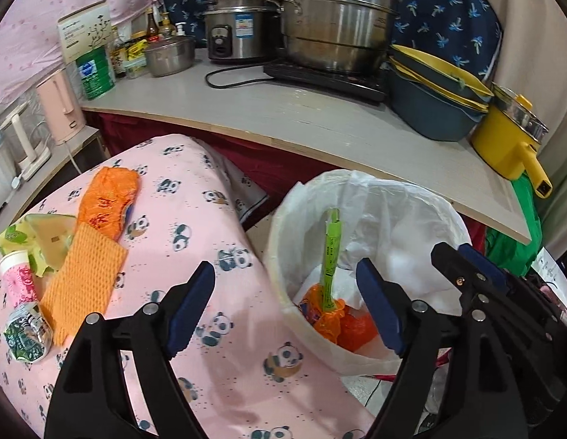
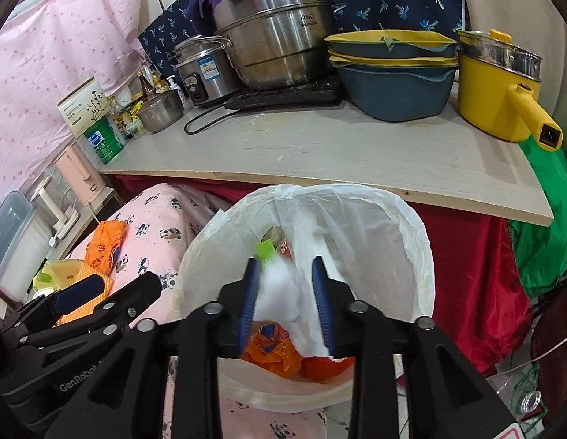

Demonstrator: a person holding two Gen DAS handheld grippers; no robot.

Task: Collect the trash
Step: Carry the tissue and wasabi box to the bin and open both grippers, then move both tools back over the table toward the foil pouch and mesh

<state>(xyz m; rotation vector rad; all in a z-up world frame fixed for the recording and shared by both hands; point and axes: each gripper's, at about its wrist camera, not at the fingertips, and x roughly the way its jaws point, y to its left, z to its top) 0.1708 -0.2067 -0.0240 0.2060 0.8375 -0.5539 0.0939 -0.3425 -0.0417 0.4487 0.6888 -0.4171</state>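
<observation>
While poised over the bin (image 2: 422,256) with blue pads (image 2: 321,303) narrowed around a white crumpled tissue (image 2: 279,296) (gripped or just let go, hard to call), the right gripper (image 2: 285,307) is effectively busy, so no use for the next pick. Wide open and empty at the edge of the panda cloth (image 1: 217,248), the left gripper (image 1: 287,314) sits nearer what remains. Up and to the left of those tongs: orange foam net (image 1: 84,278), long axis running away toward the orange wrapper (image 1: 111,201), crushed foil (image 1: 25,336) and pink cup (image 1: 18,274) just beside it.
</observation>
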